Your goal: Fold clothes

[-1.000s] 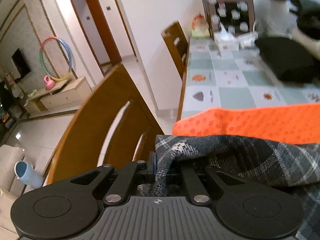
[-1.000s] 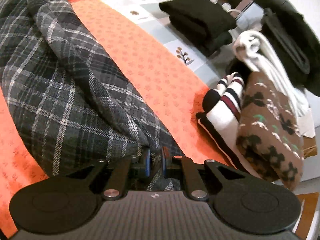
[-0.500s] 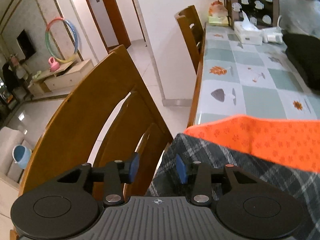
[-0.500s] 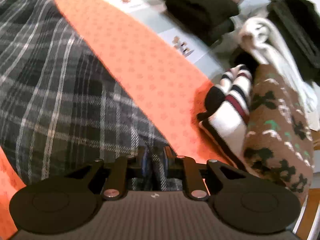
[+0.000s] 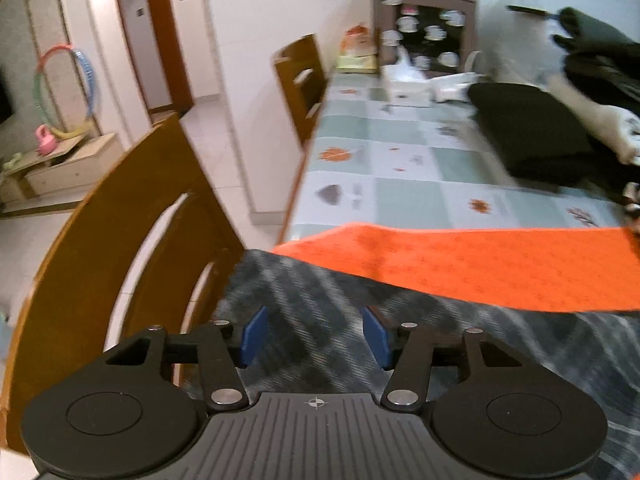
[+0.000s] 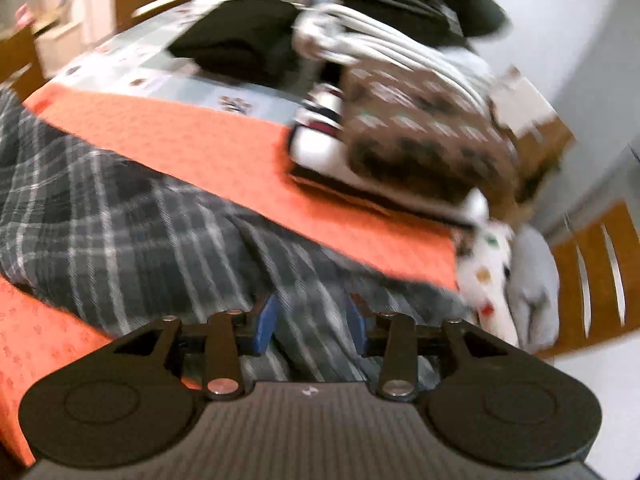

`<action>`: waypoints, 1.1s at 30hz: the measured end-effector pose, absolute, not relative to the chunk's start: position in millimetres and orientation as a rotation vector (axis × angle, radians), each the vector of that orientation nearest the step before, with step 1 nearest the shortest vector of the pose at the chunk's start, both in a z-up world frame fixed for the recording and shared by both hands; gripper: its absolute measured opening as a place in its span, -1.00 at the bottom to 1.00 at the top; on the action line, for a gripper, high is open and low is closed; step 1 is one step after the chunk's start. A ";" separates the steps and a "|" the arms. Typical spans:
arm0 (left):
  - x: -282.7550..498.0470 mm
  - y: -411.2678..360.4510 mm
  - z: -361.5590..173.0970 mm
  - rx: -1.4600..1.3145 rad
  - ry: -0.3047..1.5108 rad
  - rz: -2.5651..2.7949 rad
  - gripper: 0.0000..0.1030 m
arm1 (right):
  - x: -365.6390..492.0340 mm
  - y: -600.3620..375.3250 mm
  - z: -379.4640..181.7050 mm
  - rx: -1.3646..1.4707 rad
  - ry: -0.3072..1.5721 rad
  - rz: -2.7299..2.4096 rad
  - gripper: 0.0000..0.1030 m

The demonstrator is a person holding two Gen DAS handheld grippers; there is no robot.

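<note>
Only the left view shows the chair back (image 5: 120,248) left of the left tongs (image 5: 314,336); only the right view shows the folded pile (image 6: 408,136) ahead-right of the right tongs (image 6: 310,322). Both tongs are spread and opening, pads off the plaid shirt (image 6: 132,220) seen between them. It lies beneath both, on the orange cloth (image 5: 480,264) over the checked worktop (image 5: 404,196).

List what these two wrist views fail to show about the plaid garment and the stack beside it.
- Plaid garment, left wrist view: weave motion-blurred, near end hidden behind the gripper body.
- Garment type: unclear in either view.
- Brown patterned piece, right wrist view: pattern blurred.
- Black folded clothes: cut off.
</note>
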State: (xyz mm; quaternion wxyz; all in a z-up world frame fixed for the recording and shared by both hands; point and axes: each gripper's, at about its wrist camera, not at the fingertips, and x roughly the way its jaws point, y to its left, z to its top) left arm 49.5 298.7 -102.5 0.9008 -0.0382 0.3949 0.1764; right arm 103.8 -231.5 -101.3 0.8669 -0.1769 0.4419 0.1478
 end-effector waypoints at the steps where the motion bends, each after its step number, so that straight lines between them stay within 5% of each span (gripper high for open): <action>1: 48.2 291.4 -100.5 -0.084 0.813 0.351 0.14 | 103.3 -244.3 -102.5 -0.345 0.928 0.294 -0.13; 13: 49.6 150.8 -102.2 -0.074 0.853 0.225 0.22 | 149.0 -397.0 -152.8 0.091 0.941 0.265 0.03; 21: 39.9 58.9 -117.3 -0.047 0.905 0.163 0.22 | 164.2 -418.0 -170.2 0.106 0.956 0.419 0.03; 33: 41.1 20.3 -153.8 -0.013 0.942 0.145 0.22 | 159.0 -444.1 -199.7 0.542 0.941 0.499 -0.02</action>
